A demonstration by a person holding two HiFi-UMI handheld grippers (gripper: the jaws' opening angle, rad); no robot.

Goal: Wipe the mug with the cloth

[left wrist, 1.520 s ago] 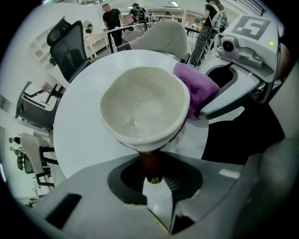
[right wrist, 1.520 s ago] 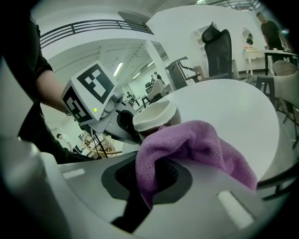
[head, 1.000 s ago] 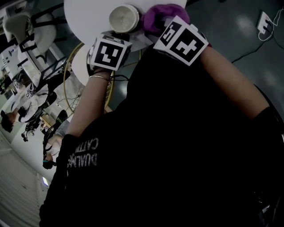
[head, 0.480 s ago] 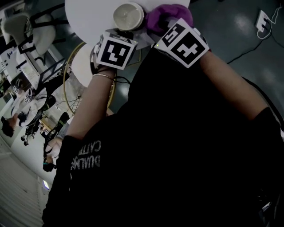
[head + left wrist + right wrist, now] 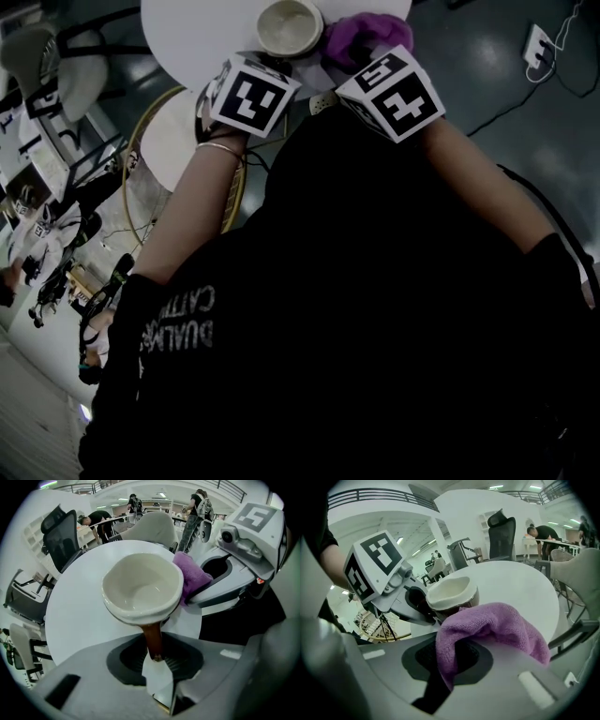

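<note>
A mug, cream inside and brown outside, hangs over the round white table. My left gripper is shut on its brown handle, pointing steeply down. The purple cloth is bunched in my right gripper, which is shut on it. The cloth presses against the mug's side, just below the rim. In the head view the mug and the cloth show at the top, beyond the two marker cubes. Whether the mug's base touches the table is hidden.
A black office chair and a pale chair stand round the table, with people further back. A lower round stand with a yellow rim sits by my left arm. A socket with cable lies on the floor.
The right gripper's marker cube has turned a little, rolling with the cloth against the mug. Both grippers stay by the mug; the whole scene has slid slightly right in the head view.
</note>
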